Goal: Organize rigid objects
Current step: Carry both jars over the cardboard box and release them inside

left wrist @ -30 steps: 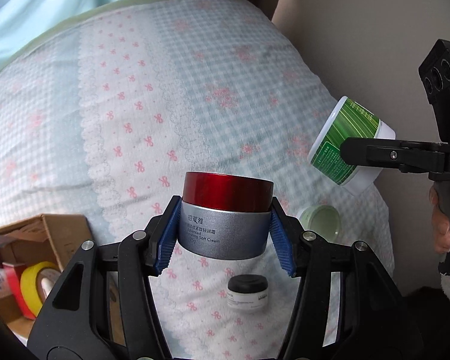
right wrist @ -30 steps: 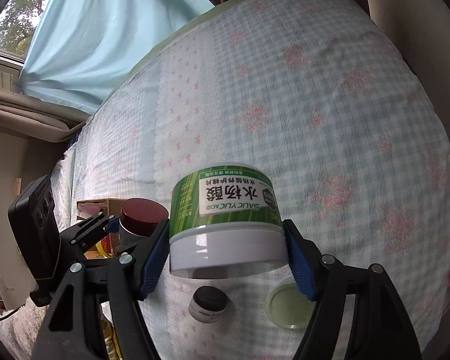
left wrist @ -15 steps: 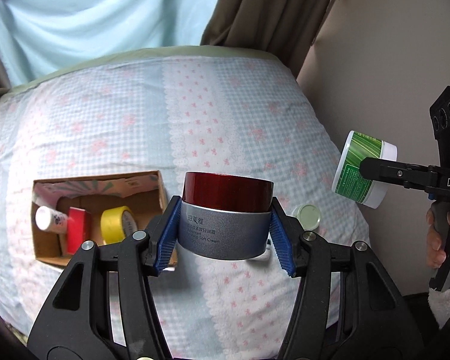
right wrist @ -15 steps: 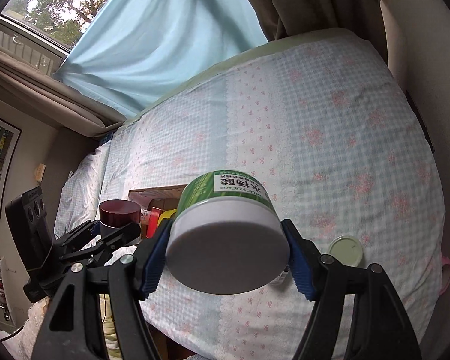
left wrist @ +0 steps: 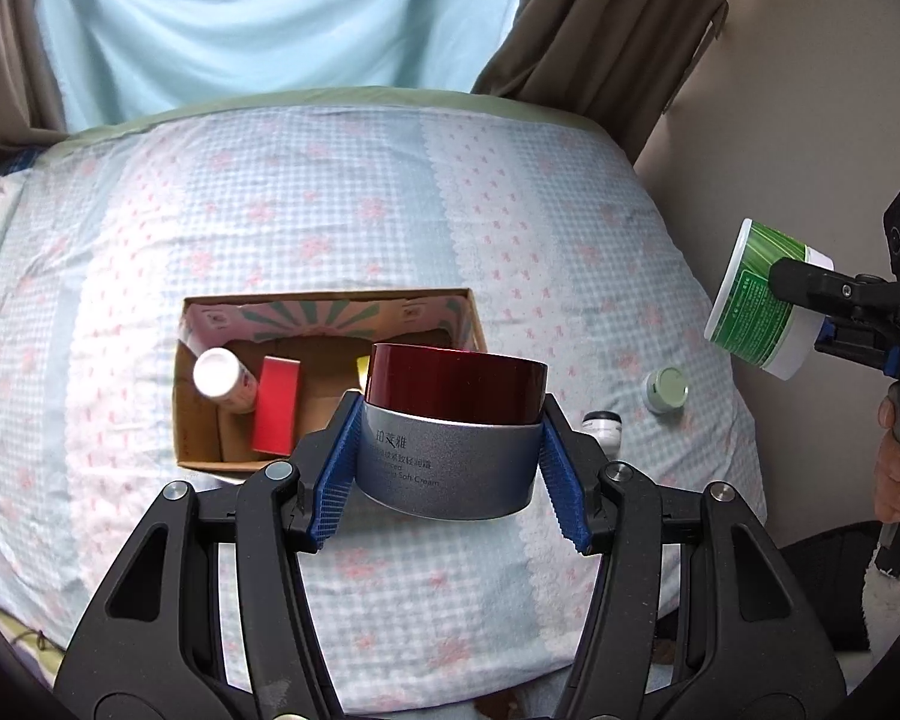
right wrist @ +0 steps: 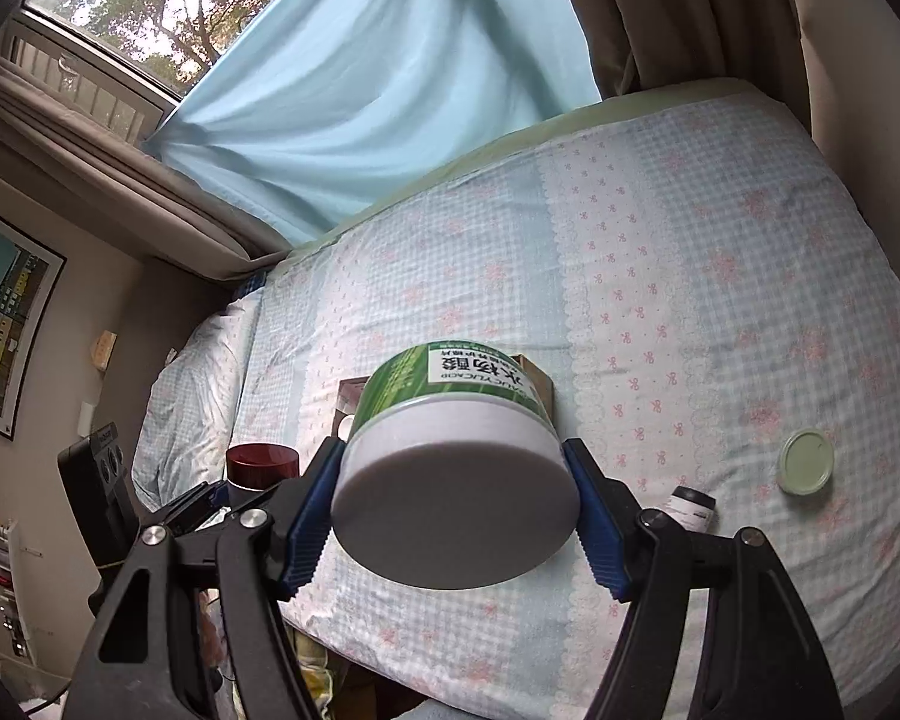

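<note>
My left gripper (left wrist: 450,468) is shut on a grey cream jar with a dark red lid (left wrist: 450,420), held high above the bed in front of an open cardboard box (left wrist: 198,426). The box holds a white bottle (left wrist: 219,378), a red box (left wrist: 276,405) and a partly hidden yellow item. My right gripper (right wrist: 456,516) is shut on a green and white jar (right wrist: 456,468), tilted with its white end toward the camera; it also shows in the left wrist view (left wrist: 762,306). A pale green lidded jar (left wrist: 666,390) and a small black-lidded jar (left wrist: 603,426) lie on the bed.
The bed (left wrist: 330,210) has a blue checked cover with pink flowers. Curtains (left wrist: 258,18) hang behind it and a beige wall (left wrist: 810,90) runs along its right side. In the right wrist view the pale green jar (right wrist: 805,461) and the small jar (right wrist: 693,507) lie at the right.
Both grippers have risen and pulled back from the bed with their jars. The whole box and the curtains have come into view. The green jar has tilted its white end toward the right camera.
</note>
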{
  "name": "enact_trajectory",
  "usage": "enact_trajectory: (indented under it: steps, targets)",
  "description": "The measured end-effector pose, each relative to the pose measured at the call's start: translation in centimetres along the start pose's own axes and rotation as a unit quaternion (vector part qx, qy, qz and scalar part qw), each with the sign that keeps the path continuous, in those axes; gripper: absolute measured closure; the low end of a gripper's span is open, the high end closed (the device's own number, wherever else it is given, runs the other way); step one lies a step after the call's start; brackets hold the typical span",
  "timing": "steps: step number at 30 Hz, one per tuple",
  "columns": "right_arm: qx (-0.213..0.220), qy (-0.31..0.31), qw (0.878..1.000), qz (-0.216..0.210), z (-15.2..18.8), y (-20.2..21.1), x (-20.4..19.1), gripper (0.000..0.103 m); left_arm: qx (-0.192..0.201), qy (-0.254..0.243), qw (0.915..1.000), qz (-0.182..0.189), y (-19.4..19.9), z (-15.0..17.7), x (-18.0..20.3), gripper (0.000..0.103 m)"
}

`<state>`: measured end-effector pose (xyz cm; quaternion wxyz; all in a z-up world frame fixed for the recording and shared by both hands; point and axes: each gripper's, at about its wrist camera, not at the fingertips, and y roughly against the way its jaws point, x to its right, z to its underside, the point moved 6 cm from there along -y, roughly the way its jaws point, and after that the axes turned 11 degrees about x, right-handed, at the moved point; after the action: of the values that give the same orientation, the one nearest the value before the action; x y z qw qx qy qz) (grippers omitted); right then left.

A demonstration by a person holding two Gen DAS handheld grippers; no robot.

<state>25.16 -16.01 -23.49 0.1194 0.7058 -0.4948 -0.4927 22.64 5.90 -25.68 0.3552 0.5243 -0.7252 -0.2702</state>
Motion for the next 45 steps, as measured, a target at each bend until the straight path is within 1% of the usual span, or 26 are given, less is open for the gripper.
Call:
enact_trajectory:
  steps: [4, 5, 7, 8, 12, 16, 22, 28, 30, 31, 33, 36, 39, 43, 45]
  targets:
    - [-0.004, -0.017, 1.000, 0.005, 1.9, -2.7, -3.5, 0.036, -0.015, -0.009, 0.9998, 0.006, 0.3, 1.0, -4.5, 0.051]
    - [-0.004, -0.017, 1.000, 0.005, 1.9, -2.7, -3.5, 0.036, -0.019, -0.010, 0.9997, 0.008, 0.2, 1.2, -5.5, 0.051]
    - [-0.009, -0.020, 1.000, 0.012, 2.8, -4.3, -4.9, 0.036, -0.027, -0.014, 0.9995, 0.012, -0.4, 1.5, -7.2, 0.051]
    - [-0.015, -0.027, 0.999, 0.018, 3.8, -5.7, -6.0, 0.036, -0.032, -0.016, 0.9992, 0.016, -0.7, 1.6, -7.9, 0.051]
    - [-0.026, -0.060, 0.998, 0.025, 5.4, -9.0, -7.0, 0.036, -0.052, -0.028, 0.9978, 0.030, -2.0, 2.2, -10.0, 0.051]
    - [-0.041, -0.091, 0.994, 0.032, 6.9, -11.9, -7.1, 0.036, -0.078, -0.030, 0.9957, 0.041, -4.1, 2.7, -11.1, 0.051]
    - [-0.063, -0.106, 0.990, 0.066, 7.2, -15.1, -5.3, 0.036, -0.105, -0.026, 0.9929, 0.049, -7.3, 3.2, -12.2, 0.051]
    - [-0.078, -0.088, 0.987, 0.108, 5.6, -18.1, -2.6, 0.036, -0.134, -0.042, 0.9892, 0.044, -11.3, 3.1, -12.5, 0.051]
    - [-0.086, -0.084, 0.986, 0.118, 5.1, -19.4, -1.7, 0.036, -0.145, -0.048, 0.9875, 0.040, -12.9, 3.0, -12.6, 0.051]
    - [-0.086, -0.084, 0.986, 0.118, 5.1, -19.4, -1.7, 0.036, -0.151, -0.050, 0.9866, 0.036, -13.8, 3.0, -12.7, 0.051]
    - [-0.100, -0.071, 0.984, 0.132, 4.3, -21.2, -0.5, 0.036, -0.164, -0.052, 0.9846, 0.033, -15.4, 2.9, -12.7, 0.051]
    - [-0.116, -0.053, 0.980, 0.150, 3.8, -22.9, 0.6, 0.036, -0.179, -0.059, 0.9816, 0.033, -17.6, 2.9, -12.4, 0.051]
    - [-0.134, -0.049, 0.976, 0.163, 3.8, -24.4, 1.9, 0.036, -0.194, -0.069, 0.9782, 0.029, -19.5, 3.0, -11.9, 0.051]
    - [-0.162, -0.047, 0.970, 0.173, 4.2, -26.2, 3.3, 0.036, -0.214, -0.084, 0.9729, 0.025, -21.4, 3.4, -11.4, 0.051]
    - [-0.168, -0.040, 0.969, 0.178, 4.3, -26.6, 3.5, 0.036, -0.218, -0.097, 0.9708, 0.025, -21.8, 3.6, -11.1, 0.051]
